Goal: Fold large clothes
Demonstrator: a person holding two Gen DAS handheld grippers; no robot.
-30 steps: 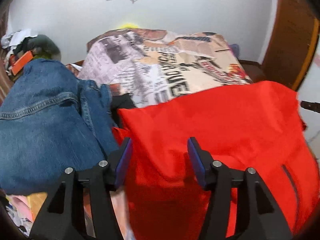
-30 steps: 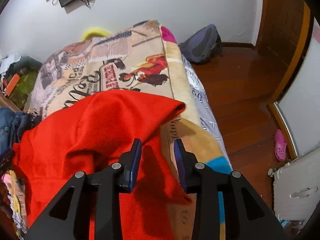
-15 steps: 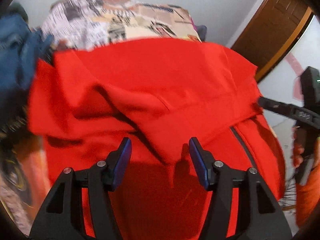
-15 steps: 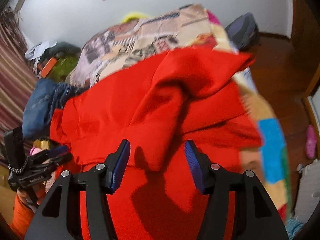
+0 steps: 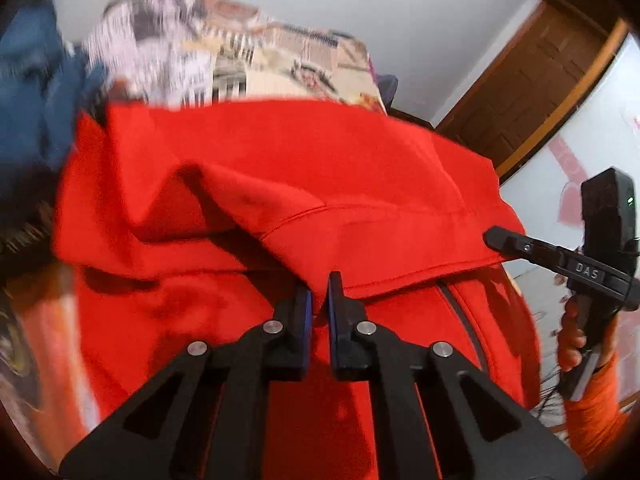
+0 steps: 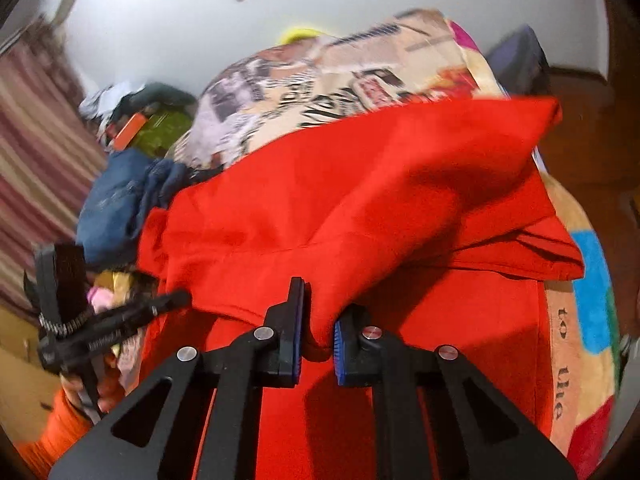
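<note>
Nearest, left gripper [image 5: 319, 304] at 6 o'clock of its own view, black fingers with blue pads nearly closed, pinching a hemmed edge of the large red fleece garment [image 5: 320, 168]. Right gripper [image 6: 318, 334] likewise at 6 o'clock of its view, jaws narrowed on a bunched fold of the same red garment [image 6: 360, 200]; fabric sits between the pads. In the left view the right gripper [image 5: 494, 238] shows at 3 o'clock, its tip against the garment's lifted hem, held by a hand [image 5: 574, 336] with an orange sleeve. In the right view the left gripper [image 6: 176, 300] shows at 9 o'clock, tip at the garment edge. Garment is draped over the bed, upper layer lifted and folded over the lower layer; a dark zipper line [image 5: 454, 312] runs down the lower layer at 4 o'clock. Beyond it at 12 o'clock, the newspaper-print patterned blanket [image 6: 340, 80] covers the bed. Blue denim jeans [image 6: 116, 204] piled at 10 o'clock, touching the garment's left edge. Farther off: brown wooden door [image 5: 528, 92] at 2 o'clock, white wall [image 6: 168, 20] behind.
</note>
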